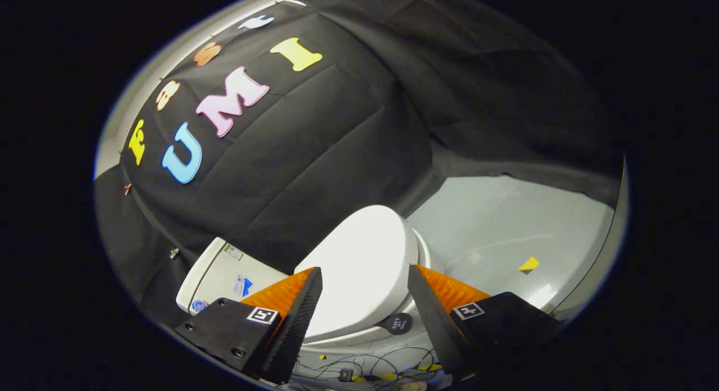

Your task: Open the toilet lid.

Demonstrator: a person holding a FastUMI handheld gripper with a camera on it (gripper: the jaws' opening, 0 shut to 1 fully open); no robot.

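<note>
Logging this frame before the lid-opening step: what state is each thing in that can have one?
toilet lid: down, closed over the bowl, seen between and beyond the fingers.
gripper: fingers open, spread either side of the lid, not pressing on it.
toilet tank: its cover on, against the cloth wall.
cables: loose, tangled on the floor below the fingers.

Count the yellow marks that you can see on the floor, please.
1. The yellow mark lies on the pale floor, beside the toilet. More may hide behind the open jaws of the gripper.
</note>
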